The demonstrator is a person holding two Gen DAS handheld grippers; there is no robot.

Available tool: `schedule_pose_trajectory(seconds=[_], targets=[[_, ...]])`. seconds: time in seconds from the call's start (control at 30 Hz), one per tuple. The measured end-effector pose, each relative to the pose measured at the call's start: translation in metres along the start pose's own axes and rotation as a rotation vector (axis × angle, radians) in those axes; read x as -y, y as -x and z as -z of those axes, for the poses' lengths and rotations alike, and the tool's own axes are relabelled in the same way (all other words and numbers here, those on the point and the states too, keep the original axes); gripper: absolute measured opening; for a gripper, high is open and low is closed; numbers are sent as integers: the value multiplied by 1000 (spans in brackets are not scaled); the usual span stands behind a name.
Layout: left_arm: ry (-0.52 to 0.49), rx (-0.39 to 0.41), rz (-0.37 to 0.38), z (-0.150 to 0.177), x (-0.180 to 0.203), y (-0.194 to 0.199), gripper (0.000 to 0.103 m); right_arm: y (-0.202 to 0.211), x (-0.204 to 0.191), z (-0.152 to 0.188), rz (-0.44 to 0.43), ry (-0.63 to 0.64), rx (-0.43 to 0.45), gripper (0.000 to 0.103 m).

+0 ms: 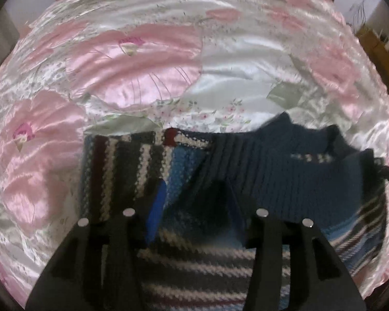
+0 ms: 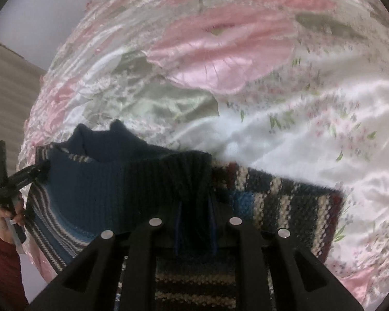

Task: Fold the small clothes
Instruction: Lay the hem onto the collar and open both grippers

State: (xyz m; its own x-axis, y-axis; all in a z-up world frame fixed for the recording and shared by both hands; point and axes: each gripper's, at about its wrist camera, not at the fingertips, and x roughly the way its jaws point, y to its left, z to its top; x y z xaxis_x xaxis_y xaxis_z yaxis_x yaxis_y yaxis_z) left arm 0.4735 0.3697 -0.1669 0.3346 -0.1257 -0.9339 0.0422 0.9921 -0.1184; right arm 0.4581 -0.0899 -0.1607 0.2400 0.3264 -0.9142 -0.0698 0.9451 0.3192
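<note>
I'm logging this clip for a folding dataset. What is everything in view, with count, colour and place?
Knitted sweater: one, navy ribbed with blue, white and maroon stripes, lying on the bed, sleeves folded in.
Satin bedspread: one, white with pink flowers, covering the bed.
Floor: beige, left of the bed.
Left gripper: black, at one side of the sweater, fingers spread.
Right gripper: black, closed on the navy cuff.
Hand: one, maroon sleeve, holding the left gripper.
</note>
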Motion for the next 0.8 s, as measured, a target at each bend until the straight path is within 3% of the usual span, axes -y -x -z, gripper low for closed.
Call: schedule_pose_trajectory(seconds=[0.07, 0.1, 0.13, 0.23, 0.33, 0.47, 0.57, 0.63, 0.67, 0.8], targets=[[8, 2, 0, -1, 2, -5, 43, 13, -2, -2, -34, 19, 54, 18], [5, 9, 2, -2, 4, -6, 23, 17, -1, -2, -51, 16, 73, 18], [-5, 14, 17, 0, 7, -5, 14, 18, 1, -2, -62, 9, 86, 18], [-22, 58, -33, 5, 14, -2, 10, -2, 10, -2, -7, -46, 4, 18], [-13, 75, -53, 11, 13, -2, 10, -9, 11, 1, -6, -60, -3, 20], [-20, 60, -61, 17, 14, 1, 14, 5, 7, 7, 7, -51, -1, 35], [-5, 50, -44, 22, 8, 12, 23, 31, 6, 30, 43, -14, 10, 54], [-15, 56, -60, 32, 2, 25, 37, 52, 12, 55, 33, -1, 12, 55], [-15, 66, -90, 41, -3, 33, 50, 61, 15, 68, 30, 0, 10, 55], [-23, 92, -109, 80, -22, 59, 52, 78, 26, 128, 26, 8, -59, 57]])
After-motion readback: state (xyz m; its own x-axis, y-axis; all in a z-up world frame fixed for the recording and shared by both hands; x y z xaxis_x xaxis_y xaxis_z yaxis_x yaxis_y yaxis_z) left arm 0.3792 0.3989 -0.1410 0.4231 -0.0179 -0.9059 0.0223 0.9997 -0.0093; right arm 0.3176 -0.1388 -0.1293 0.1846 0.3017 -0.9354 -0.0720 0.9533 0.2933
